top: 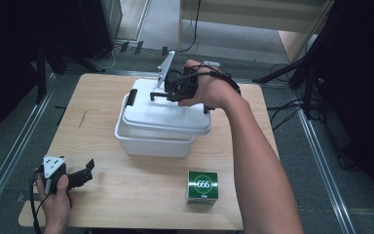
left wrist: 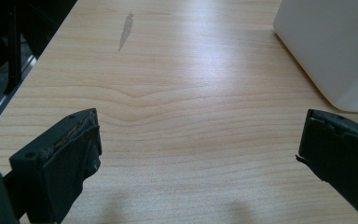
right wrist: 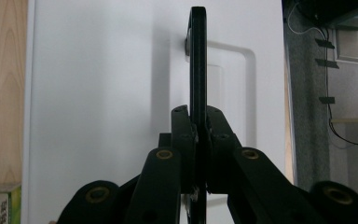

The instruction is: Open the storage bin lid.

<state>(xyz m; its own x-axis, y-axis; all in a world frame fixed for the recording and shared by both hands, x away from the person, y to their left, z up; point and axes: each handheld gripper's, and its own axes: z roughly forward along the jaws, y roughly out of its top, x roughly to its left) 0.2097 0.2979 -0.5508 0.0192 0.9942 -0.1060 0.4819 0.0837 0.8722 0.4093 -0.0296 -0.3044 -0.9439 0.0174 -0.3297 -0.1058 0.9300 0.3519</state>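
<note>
While the person's right hand reaches over the far half of the counter [top: 141, 195], the right gripper [top: 163, 94] has its jaws clamped tight on the black handle [right wrist: 198, 60] of a white lid [top: 168, 114]; in the right gripper view the thin black bar stands on edge, pinched between both pads.

Item, white lid: flat, rectangular, with a recessed panel under the handle. It sits askew on the white bin [top: 151, 144], tilted, its near edge overhanging the bin's rim, its far side raised under the gripper. A black latch [top: 132, 96] shows at the left end of it.

Item, white bin: rectangular tub, middle of the counter, toward the far edge. One of its corners shows in the left gripper view, at upper right.

Item, left gripper [top: 88, 171]: held in the left hand [top: 56, 197] at the near left corner of the counter, low over the wood, well apart from the bin. Jaws wide, nothing between them but bare wood grain; a grey three-cornered plate sits on top.

Item, green box [top: 202, 187]: small carton printed "666", standing on the counter near its front edge, in front of the bin and apart from it, beside the right forearm.

Item, counter: light wood, with a dark smear [left wrist: 126, 30] toward the left side.
</note>
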